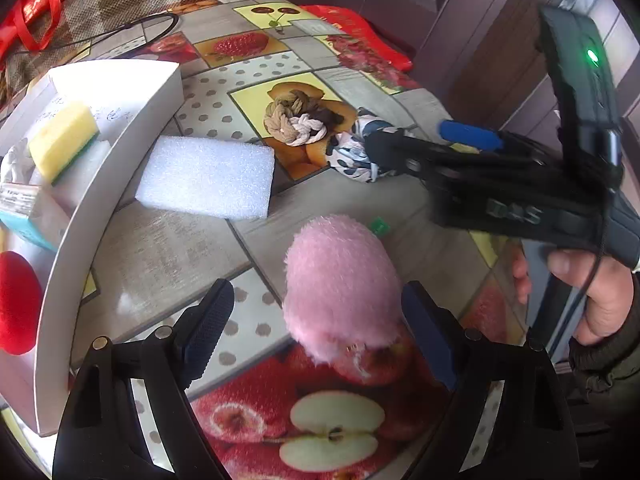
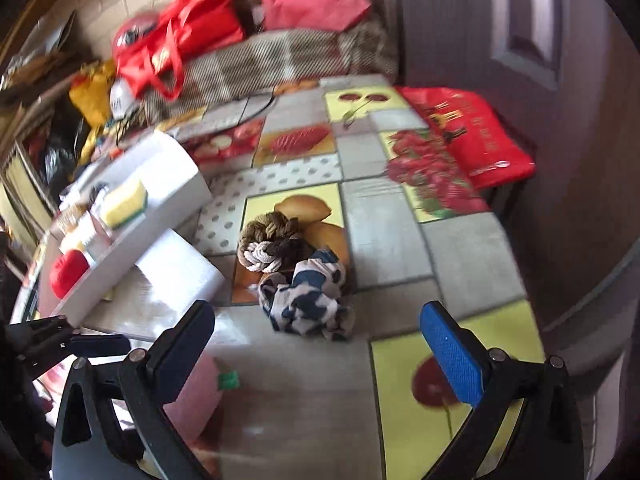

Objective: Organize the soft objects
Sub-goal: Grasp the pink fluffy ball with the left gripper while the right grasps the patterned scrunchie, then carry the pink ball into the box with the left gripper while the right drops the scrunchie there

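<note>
A pink fluffy plush (image 1: 340,284) lies on the table between the open jaws of my left gripper (image 1: 320,316), nearer the right finger. My right gripper (image 2: 320,340) is open and empty, a little short of a crumpled navy-and-white cloth (image 2: 308,296); it also shows in the left wrist view (image 1: 424,140) beside that cloth (image 1: 352,156). A knotted rope toy (image 1: 296,120) lies just behind the cloth. A white foam block (image 1: 208,176) lies beside a white box (image 1: 80,216) that holds a yellow sponge (image 1: 64,140) and a red soft thing (image 1: 16,300).
A fruit-patterned cloth covers the table (image 1: 168,248). A small green piece (image 1: 378,226) lies by the plush. A red bag (image 2: 468,132) sits off the far right table edge. A sofa with red bags (image 2: 180,40) stands behind. A black cable (image 1: 132,32) lies at the back.
</note>
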The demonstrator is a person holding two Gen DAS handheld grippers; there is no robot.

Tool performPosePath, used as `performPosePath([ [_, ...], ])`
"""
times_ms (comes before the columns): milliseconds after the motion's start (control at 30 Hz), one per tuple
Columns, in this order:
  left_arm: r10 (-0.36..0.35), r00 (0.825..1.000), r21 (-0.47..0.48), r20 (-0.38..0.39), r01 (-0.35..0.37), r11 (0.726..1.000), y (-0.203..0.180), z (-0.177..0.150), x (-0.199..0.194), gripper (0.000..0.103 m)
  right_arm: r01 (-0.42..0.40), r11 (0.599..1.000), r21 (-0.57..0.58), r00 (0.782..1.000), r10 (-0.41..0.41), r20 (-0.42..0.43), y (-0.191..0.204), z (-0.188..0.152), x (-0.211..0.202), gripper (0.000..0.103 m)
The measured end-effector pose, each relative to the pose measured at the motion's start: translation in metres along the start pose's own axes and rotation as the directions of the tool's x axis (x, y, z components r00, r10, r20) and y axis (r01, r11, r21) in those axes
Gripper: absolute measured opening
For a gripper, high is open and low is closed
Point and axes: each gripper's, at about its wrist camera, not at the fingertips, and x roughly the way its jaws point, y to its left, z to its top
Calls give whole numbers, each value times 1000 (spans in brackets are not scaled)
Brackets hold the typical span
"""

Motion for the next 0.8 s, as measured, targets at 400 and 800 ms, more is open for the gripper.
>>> performPosePath([
  [400, 39, 999, 67, -17, -38, 997, -13, 2, 22, 49, -119, 993, 11, 991, 119, -64, -9, -3, 30, 43],
  [800, 32, 993, 16, 113, -34, 999, -3, -14, -48, 49, -137, 967, 214, 990, 131, 44, -22, -24, -39, 35],
])
